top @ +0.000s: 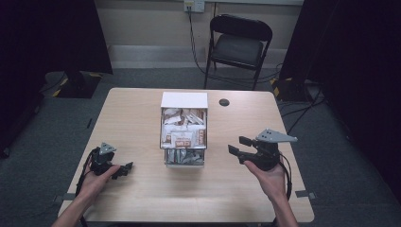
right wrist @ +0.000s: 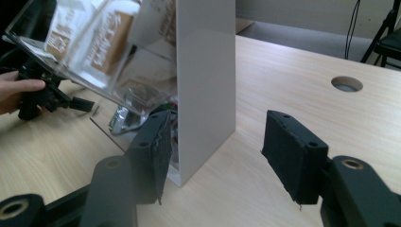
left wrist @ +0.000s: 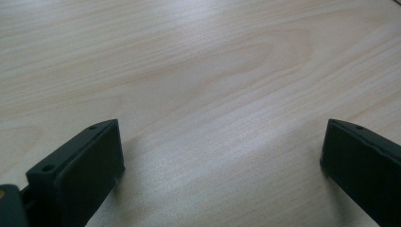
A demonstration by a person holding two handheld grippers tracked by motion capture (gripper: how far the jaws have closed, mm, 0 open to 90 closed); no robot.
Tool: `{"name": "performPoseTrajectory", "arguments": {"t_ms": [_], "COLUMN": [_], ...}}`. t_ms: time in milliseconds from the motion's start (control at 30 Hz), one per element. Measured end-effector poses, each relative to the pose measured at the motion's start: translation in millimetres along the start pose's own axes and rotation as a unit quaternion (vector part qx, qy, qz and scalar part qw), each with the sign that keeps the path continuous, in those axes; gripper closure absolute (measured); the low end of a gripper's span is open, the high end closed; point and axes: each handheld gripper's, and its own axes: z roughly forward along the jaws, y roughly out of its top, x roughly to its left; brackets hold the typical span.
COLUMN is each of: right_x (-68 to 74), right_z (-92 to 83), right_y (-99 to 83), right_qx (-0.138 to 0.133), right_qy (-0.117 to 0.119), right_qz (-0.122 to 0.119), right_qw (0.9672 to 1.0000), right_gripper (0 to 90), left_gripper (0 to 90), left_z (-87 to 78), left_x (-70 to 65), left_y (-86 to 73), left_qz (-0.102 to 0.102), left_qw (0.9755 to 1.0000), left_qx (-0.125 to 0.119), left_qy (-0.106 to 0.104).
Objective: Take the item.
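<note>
Two tongs, one per hand; one dispenser; one counter; one chair.

The dispenser [top: 184, 127] stands at the middle of the counter [top: 137, 189], between the two hands and touched by neither; its long axis runs away from the person toward the far edge, and its open clear front faces the person. It has a flat white top and white side wall, smooth and rectangular, with clear plastic trays in two tiers; the upper tier is packed with white and brown paper packets [top: 182, 132], the lower with silvery ones, too many and too jumbled to count. In the right gripper view the white wall [right wrist: 205, 85] stands upright and the clear tray [right wrist: 85, 56] juts out from it at a tilt.

The left tongs [top: 124, 169] lie low on the counter, left of the dispenser, pointing toward it; their two matt black pads [left wrist: 92, 165] stand wide apart, released, with bare pale wood grain between them.

The right tongs [top: 239, 145] are lifted off the counter, right of the dispenser, pointing at its side; the pads [right wrist: 293, 153] are blocky, black and rough-faced, parted with nothing between them, so released.

One round hole [top: 224, 102] is cut in the counter beyond the dispenser; one black folding chair [top: 238, 47] stands behind.
</note>
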Motion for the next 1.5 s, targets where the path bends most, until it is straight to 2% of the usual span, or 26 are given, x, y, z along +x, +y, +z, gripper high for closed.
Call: {"name": "performPoseTrajectory", "arguments": {"t_ms": [233, 400, 567, 1033, 1367, 1500], "right_x": [6.0, 13.3, 18.7, 38.8, 57.4, 63.3], "right_z": [-0.7, -4.9, -5.9, -6.0, 18.3, 32.8], "right_y": [10.4, 26.3, 35.1, 58.9, 70.2, 77.6], "right_qx": [-0.010, -0.026, -0.032, -0.052, -0.046, -0.032], "right_qy": [0.014, 0.025, 0.034, 0.066, 0.104, 0.116], "right_qz": [-0.012, -0.024, -0.030, -0.047, -0.067, -0.073], "right_qw": [0.9998, 0.9991, 0.9984, 0.9954, 0.9913, 0.9900], "right_gripper": [43.5, 44.5, 44.7, 47.1, 55.5, 57.8], "left_gripper": [0.0, 0.0, 0.0, 0.0, 0.0, 0.0], "left_z": [0.1, 0.1, 0.1, 0.1, 0.1, 0.1], "left_x": [0.1, 0.1, 0.1, 0.1, 0.1, 0.1], "left_y": [0.1, 0.1, 0.1, 0.1, 0.1, 0.1], "left_qz": [0.000, 0.000, 0.000, 0.000, 0.000, 0.000], "left_qw": [1.0000, 1.0000, 1.0000, 1.0000, 1.0000, 1.0000], "left_qx": [0.000, 0.000, 0.000, 0.000, 0.000, 0.000], "left_qy": [0.000, 0.000, 0.000, 0.000, 0.000, 0.000]}}
